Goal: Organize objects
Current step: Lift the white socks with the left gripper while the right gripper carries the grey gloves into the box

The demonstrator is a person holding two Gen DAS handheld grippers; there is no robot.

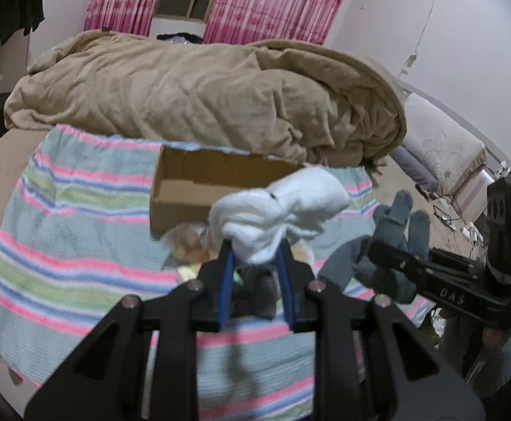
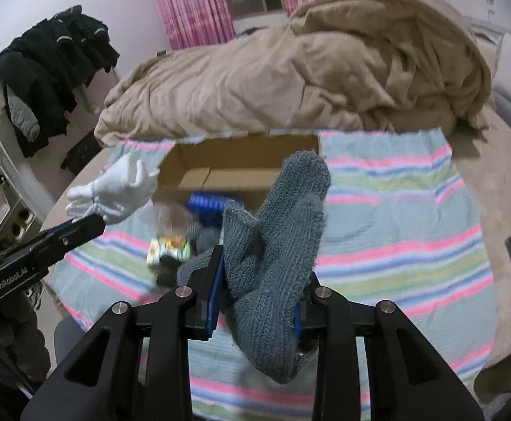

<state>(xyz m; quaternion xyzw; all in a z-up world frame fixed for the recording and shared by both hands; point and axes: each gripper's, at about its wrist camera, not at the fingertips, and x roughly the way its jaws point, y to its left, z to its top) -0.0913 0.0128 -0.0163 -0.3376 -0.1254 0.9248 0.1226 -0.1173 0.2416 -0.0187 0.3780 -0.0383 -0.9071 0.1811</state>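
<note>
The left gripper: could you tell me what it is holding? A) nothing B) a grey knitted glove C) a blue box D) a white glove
D: the left gripper is shut on a white glove, while the grey knitted glove sits in the right gripper.

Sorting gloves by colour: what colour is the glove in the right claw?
Grey-blue knit glove, pinched in the right claw; clearest in the right wrist view.
</note>
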